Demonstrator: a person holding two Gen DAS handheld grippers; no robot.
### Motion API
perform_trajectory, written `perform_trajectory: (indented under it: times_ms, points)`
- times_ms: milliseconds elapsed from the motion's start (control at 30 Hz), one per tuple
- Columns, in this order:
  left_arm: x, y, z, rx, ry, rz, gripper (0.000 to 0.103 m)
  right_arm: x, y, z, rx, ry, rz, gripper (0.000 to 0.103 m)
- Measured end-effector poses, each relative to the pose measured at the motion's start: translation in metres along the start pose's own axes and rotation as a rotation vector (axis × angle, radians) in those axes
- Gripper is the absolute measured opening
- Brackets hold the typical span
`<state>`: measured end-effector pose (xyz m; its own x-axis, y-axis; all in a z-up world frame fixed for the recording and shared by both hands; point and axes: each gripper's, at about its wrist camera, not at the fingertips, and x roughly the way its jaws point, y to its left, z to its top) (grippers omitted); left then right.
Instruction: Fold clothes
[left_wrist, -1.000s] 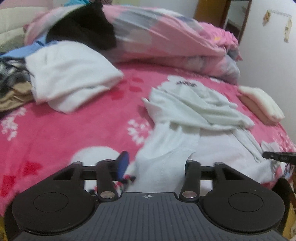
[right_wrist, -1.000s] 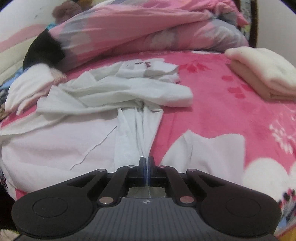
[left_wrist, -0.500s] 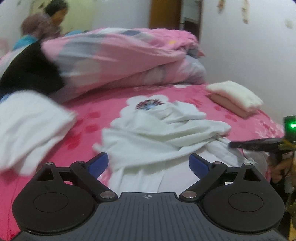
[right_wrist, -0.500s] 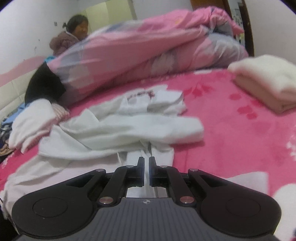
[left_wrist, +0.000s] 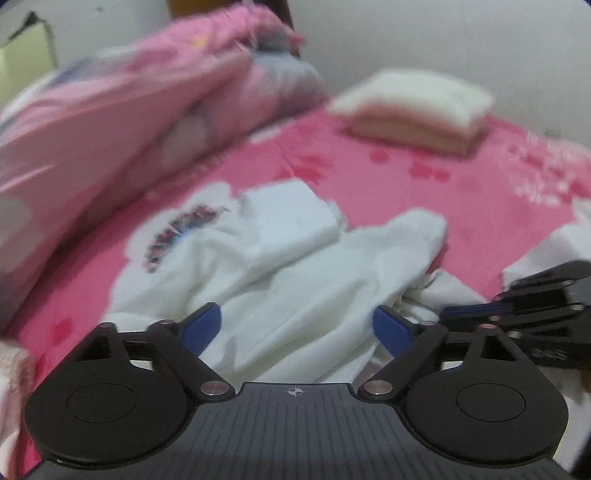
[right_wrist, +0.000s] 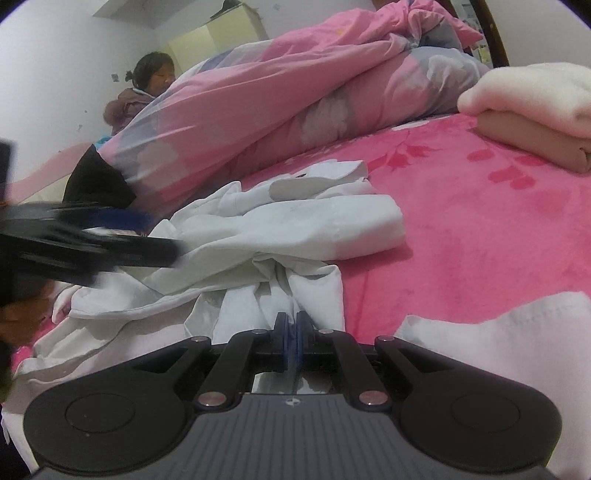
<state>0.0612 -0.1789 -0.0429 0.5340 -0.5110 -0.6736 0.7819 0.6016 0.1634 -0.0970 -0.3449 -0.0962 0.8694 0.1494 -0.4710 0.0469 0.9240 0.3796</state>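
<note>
Soft, even indoor light; heavy motion blur throughout the left wrist view, sharper right view, fisheye-bent dark corners.

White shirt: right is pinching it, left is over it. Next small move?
Probably lower the left gripper onto the bunched white shirt and finish closing. Its jaws are closing with cloth between them but not yet gripped, while the right gripper is shut on the shirt's near edge.

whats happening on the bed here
A person is folding a white shirt on a pink blanket with two handheld tools. The right tool is shut on a bunched part of the shirt. The left tool hovers over the fabric, its jaws closing but not yet gripping. A folded stack sits farther back.
</note>
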Motion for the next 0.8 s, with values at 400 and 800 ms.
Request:
perform_trajectory:
  times_ms: [400, 800]
  points:
    - [-0.026, 0.065, 0.000, -0.355, -0.075, -0.008, 0.002, 0.001, 0.000, -0.001, 0.011, -0.004, 0.009, 0.004]
    - [-0.182, 0.218, -0.069, -0.735, -0.266, 0.548, 0.003, 0.000, 0.002, -0.003, 0.018, -0.010, 0.006, 0.004]
